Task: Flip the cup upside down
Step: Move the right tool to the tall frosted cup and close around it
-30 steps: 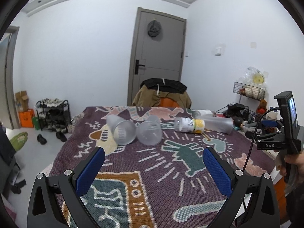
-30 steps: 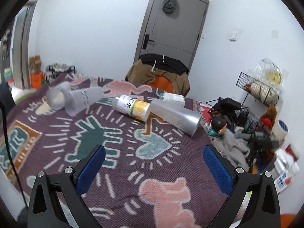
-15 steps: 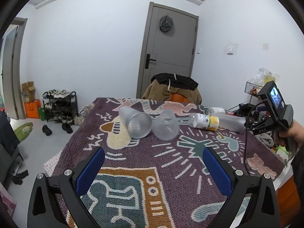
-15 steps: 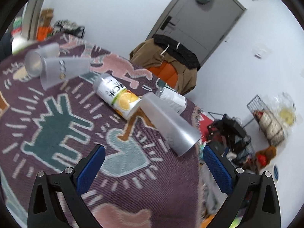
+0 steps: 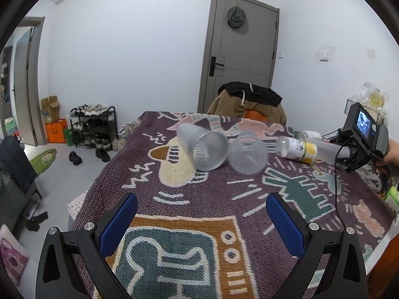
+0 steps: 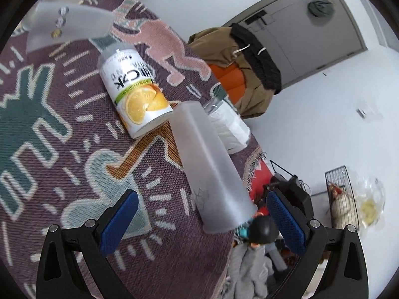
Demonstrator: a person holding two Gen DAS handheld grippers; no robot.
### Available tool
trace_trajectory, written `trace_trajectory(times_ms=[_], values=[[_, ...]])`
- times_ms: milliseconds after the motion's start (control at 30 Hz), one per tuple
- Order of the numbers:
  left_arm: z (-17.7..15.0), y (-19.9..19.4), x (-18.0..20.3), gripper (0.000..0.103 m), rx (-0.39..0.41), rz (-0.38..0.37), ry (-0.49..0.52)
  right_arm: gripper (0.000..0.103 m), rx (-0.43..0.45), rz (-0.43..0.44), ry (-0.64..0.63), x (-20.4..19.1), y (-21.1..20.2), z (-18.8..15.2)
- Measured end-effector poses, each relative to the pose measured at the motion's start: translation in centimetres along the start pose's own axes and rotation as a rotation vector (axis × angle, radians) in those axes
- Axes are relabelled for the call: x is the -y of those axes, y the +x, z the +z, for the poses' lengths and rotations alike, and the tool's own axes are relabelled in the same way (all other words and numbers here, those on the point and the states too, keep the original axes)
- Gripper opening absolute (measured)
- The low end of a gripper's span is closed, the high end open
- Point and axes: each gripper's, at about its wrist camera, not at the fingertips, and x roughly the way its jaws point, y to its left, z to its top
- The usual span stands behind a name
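Note:
A tall frosted cup [image 6: 212,169] lies on its side near the table's right edge, its mouth toward me. My right gripper [image 6: 202,219] is open, its blue pads either side of the cup's mouth end, not touching. In the left wrist view two more frosted cups [image 5: 203,148] [image 5: 248,154] lie on their sides mid-table, and the tall cup [image 5: 329,152] shows far right. My left gripper [image 5: 202,221] is open and empty, well short of them. The right gripper's body [image 5: 361,139] is seen at the right.
A patterned cloth [image 5: 189,224] covers the table. An orange-label bottle [image 6: 134,94] lies beside the tall cup, a white bottle [image 6: 229,124] behind it. A chair with a jacket [image 5: 247,102] stands behind. Clutter lies beyond the right edge [image 6: 261,226].
My right gripper has tilted and moved in close over the tall frosted cup. My left gripper has moved a little nearer the two cups. Both stay open.

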Motion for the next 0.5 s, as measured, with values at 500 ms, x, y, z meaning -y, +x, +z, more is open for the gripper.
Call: trace_trajectory(times_ms=[500], values=[[-0.5,4.4,-3.0,0.103,-0.097,0.065,-0.081,0.103,-0.087,0.061,-0.088,1.3,7.4,2.3]])
